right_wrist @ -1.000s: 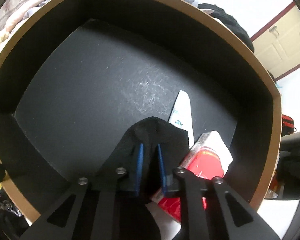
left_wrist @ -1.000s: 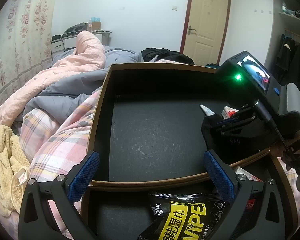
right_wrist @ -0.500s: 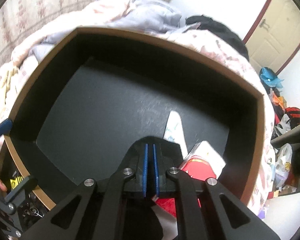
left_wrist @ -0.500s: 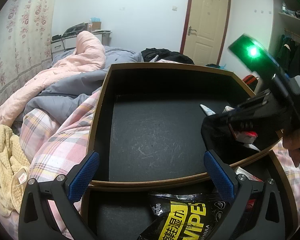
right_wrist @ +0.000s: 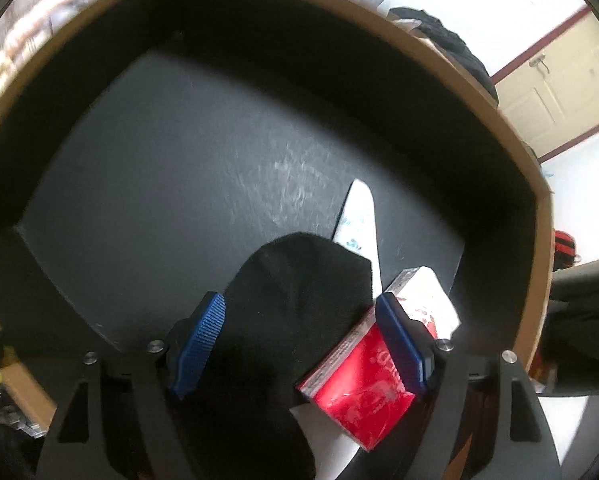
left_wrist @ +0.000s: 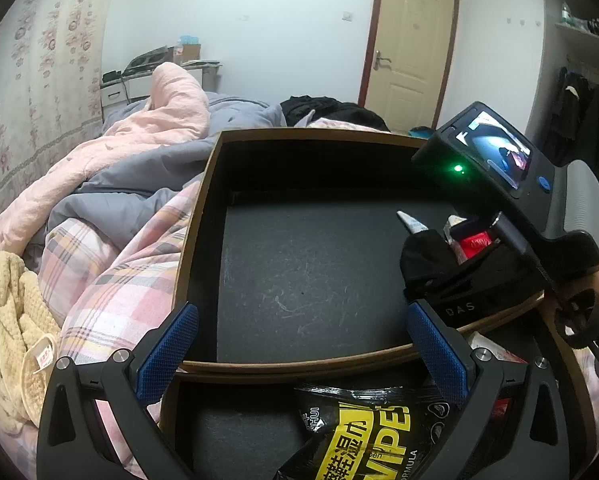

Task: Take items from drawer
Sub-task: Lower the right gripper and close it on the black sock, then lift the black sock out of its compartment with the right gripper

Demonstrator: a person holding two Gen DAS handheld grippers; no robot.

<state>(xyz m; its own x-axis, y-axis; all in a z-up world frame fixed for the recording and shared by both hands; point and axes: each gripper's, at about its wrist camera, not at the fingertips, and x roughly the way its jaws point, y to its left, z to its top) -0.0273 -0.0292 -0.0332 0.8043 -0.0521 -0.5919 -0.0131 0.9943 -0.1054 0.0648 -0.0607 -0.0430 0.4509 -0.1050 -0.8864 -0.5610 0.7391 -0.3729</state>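
An open drawer (left_wrist: 299, 365) with a brown rim and a black floor fills both views. In its right front corner lie a black cloth (right_wrist: 299, 280), a red and white pack (right_wrist: 363, 392) and a white tube (right_wrist: 359, 216). My right gripper (right_wrist: 301, 340) is open low over this corner, the black cloth between its blue pads and the right pad against the red pack. In the left wrist view the right gripper's body hides part of the black cloth (left_wrist: 427, 256) and the red pack (left_wrist: 475, 242). My left gripper (left_wrist: 301, 350) hangs open at the drawer's front rim, holding nothing.
A lower drawer under the front rim holds a black and yellow wipes pack (left_wrist: 363, 436). The drawer (right_wrist: 541, 280) sits on a bed with a pink plaid quilt (left_wrist: 111, 280) and a yellow towel (left_wrist: 7, 320) to the left. A closed door (left_wrist: 407, 48) stands behind.
Half a second ago the right gripper was shut on the black cloth and higher up. Now it is lower in the drawer with its fingers spread wide. The left gripper has stayed still.
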